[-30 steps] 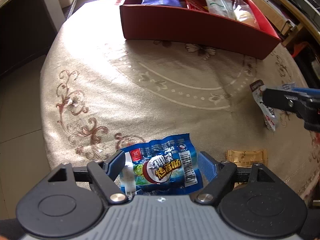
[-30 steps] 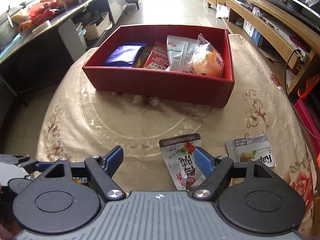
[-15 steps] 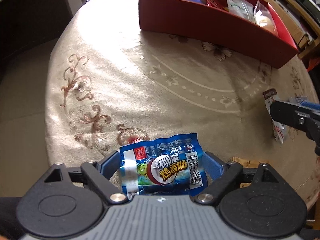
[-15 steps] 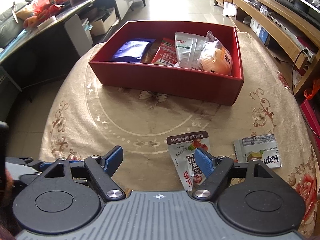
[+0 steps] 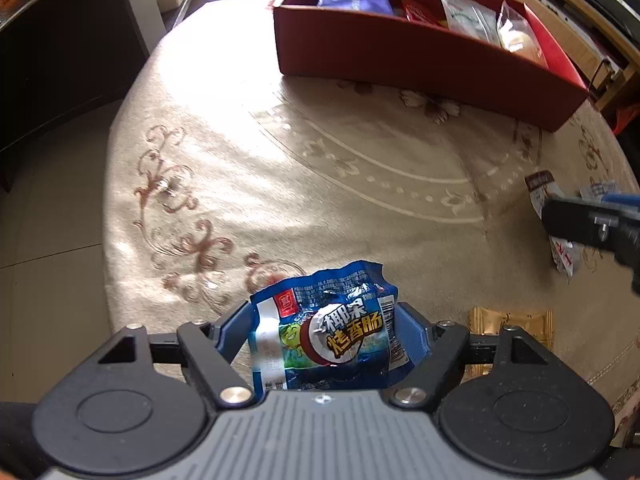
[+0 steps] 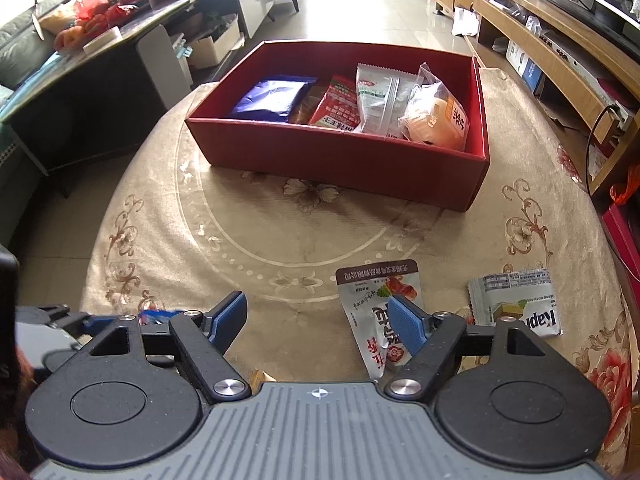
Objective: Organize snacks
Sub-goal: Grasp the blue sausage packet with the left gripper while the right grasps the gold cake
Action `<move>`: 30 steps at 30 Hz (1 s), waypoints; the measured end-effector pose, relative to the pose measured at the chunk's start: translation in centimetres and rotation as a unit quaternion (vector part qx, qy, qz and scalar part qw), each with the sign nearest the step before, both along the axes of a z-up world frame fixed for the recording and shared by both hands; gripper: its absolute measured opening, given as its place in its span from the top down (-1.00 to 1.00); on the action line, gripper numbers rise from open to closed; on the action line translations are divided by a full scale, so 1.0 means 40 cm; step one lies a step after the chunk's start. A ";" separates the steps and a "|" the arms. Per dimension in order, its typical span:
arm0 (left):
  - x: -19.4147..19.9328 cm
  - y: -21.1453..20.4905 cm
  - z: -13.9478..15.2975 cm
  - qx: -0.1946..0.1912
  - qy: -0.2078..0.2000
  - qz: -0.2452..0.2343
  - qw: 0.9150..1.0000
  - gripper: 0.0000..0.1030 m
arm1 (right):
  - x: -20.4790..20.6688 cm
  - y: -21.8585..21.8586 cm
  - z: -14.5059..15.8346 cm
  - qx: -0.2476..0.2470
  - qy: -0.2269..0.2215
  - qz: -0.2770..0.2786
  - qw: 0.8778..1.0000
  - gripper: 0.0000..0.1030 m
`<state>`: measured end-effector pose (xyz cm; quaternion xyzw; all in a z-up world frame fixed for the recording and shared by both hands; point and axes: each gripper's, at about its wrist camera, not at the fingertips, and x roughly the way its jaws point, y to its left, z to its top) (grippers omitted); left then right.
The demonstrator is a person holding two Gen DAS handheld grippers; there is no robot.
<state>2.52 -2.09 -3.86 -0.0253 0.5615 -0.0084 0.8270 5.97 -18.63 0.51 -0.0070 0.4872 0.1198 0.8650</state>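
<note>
While our left gripper [image 5: 326, 334] points steeply down at the table, its jaws are closing on the crinkled blue plastic sausage packet [image 5: 324, 332] that stands between the blue pads; the packet's sides bulge against them, so we read the pads as already pressing on it. Just to that gripper's right lies a small golden foil wrapper [image 5: 516, 322] on the beige embroidered tablecloth [image 5: 280, 168]. Well ahead of it, towards the far edge of the table, stands the open red cardboard box [image 5: 400, 56], which already holds several packets.

Our right gripper [image 6: 318, 318] hangs with its jaws wide apart and nothing clamped. A white sachet with a brown top band [image 6: 374, 312] lies flat beneath its right pad, which crosses in front of it; whether pad and sachet touch, we cannot tell. Just to that gripper's right sits a silver-and-white wafer packet [image 6: 516, 304].

We judge the step in hand to be the pick-up of the blue packet, with three snacks besides it not yet in the box. Next we would need to finish the squeeze, lift the packet clear of the cloth, carry it forward over the box's near wall and release it into a free spot. The slippery film may slide if our grip is light.
</note>
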 end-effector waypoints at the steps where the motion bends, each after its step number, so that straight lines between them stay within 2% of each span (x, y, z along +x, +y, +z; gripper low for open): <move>1: 0.000 0.006 0.002 -0.001 -0.003 0.003 1.000 -0.37 | 0.001 0.000 -0.003 -0.002 0.002 0.000 1.000 -0.60; 7: 0.004 0.039 0.024 -0.018 -0.015 0.016 1.000 -0.37 | -0.004 0.001 -0.025 -0.008 0.019 0.002 1.000 -0.60; 11: 0.000 0.043 0.032 -0.037 -0.013 0.011 0.999 -0.37 | -0.034 -0.003 -0.060 -0.001 0.048 -0.020 0.999 -0.60; 14: -0.005 0.049 0.043 -0.052 -0.015 0.001 0.999 -0.37 | -0.067 0.013 -0.091 -0.008 0.070 -0.011 0.997 -0.60; 20: -0.015 0.071 0.056 -0.076 -0.018 -0.005 0.997 -0.37 | -0.078 0.044 -0.093 -0.056 0.074 0.080 0.992 -0.56; 23: -0.015 0.081 0.051 -0.083 -0.012 -0.007 0.996 -0.37 | -0.089 0.059 -0.094 -0.101 0.075 0.151 0.980 -0.54; 27: -0.011 0.088 0.041 -0.089 -0.001 -0.007 0.996 -0.37 | -0.096 0.098 -0.139 -0.151 0.085 0.242 0.955 -0.49; 29: -0.008 0.088 0.036 -0.091 0.003 -0.007 0.996 -0.37 | -0.085 0.113 -0.147 -0.149 0.075 0.258 0.952 -0.48; 30: -0.006 0.086 0.035 -0.092 0.005 -0.007 0.996 -0.37 | -0.074 0.119 -0.143 -0.136 0.071 0.261 0.953 -0.38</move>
